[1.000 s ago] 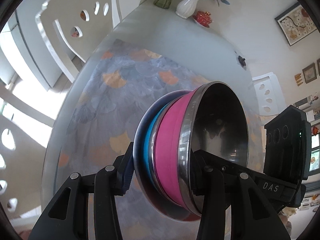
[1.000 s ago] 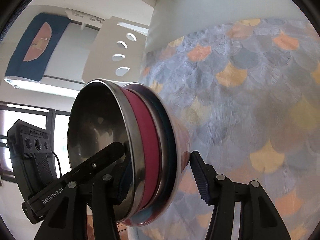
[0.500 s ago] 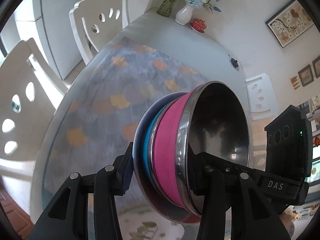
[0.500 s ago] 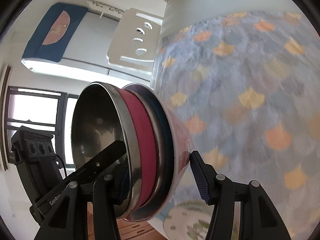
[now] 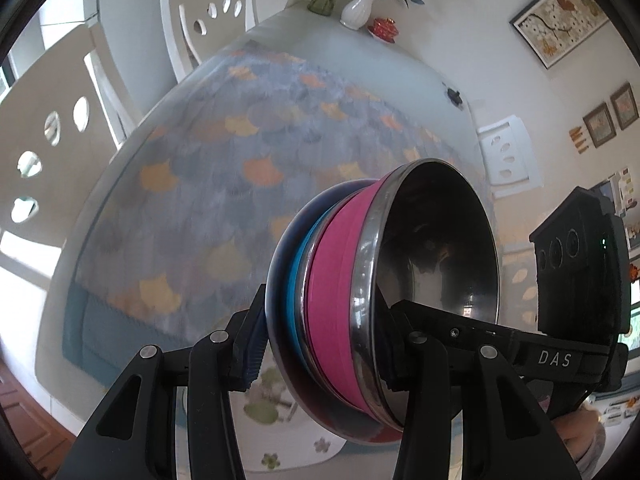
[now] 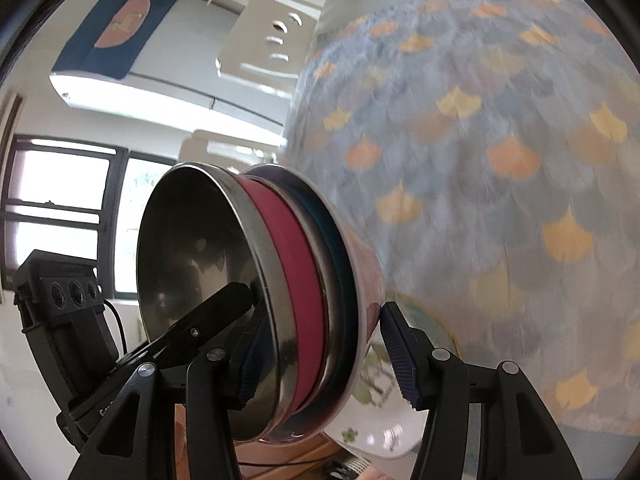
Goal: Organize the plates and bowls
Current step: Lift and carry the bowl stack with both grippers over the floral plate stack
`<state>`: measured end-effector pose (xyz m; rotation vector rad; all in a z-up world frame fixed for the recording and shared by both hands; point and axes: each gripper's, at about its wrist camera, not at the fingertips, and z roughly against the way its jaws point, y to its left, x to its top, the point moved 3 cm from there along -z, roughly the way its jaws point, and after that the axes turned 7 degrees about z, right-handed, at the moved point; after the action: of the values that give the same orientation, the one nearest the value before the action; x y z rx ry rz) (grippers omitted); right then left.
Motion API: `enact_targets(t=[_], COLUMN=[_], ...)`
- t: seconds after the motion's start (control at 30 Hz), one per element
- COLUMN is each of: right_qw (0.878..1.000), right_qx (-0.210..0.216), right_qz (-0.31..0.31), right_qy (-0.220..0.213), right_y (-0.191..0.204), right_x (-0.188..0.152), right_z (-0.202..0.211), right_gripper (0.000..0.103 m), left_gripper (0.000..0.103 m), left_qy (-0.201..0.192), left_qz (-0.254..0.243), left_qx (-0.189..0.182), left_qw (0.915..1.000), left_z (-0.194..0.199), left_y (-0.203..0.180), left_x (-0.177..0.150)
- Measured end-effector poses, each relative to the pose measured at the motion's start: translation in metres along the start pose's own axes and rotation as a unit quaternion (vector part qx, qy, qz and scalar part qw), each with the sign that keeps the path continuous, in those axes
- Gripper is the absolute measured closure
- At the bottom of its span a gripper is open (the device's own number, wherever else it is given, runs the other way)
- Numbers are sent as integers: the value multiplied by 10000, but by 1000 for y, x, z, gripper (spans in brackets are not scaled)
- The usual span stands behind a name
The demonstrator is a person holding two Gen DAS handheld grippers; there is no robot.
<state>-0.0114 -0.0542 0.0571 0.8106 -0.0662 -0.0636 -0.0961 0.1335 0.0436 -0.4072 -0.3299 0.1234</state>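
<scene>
Left wrist view shows the left claw [image 5: 324,344] clenched across a nested stack of bowls [image 5: 380,292]: one pad lies against the outermost dark bowl's underside, the other finger reaches inside the steel rim. The stack is a steel bowl with a pink band, a blue one behind it, then a darker outer bowl, all tipped on edge and held in the air above the bench's [image 5: 360,60] near edge. The right claw [image 6: 320,356] grips the opposite side of the same stack [image 6: 256,300]; its inner pad sits inside the rim, while its outer pad stands just beside the outer bowl, and contact there cannot be told.

Beyond the stack the patterned cloth [image 5: 224,184] lies bare across the middle of the bench. A white vase [image 5: 358,10] and a small red dish [image 5: 385,28] stand at the far edge, well apart from the stack. White chairs [image 5: 208,20] line the bench's left edge. A floral plate [image 6: 400,412] shows below the stack at the near edge.
</scene>
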Motion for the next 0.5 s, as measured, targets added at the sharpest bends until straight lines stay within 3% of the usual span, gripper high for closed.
enact_targets(t=[0.2,0.5], right_qw=[9997,9977], right_qx=[-90,-446], right_qz=[5,272], right_qy=[248,428], right_y=[-7,-15], right_x=[-40,-82], right_z=[-16,-42], right_gripper=[49,49], left_gripper=[61,61], left_qy=[140,176], left_qz=[19,102], left_qx=[-1,80], left_qw=[9999,9998], left_z=[-7,-24], left_y=[17,41], left_x=[-46,-86])
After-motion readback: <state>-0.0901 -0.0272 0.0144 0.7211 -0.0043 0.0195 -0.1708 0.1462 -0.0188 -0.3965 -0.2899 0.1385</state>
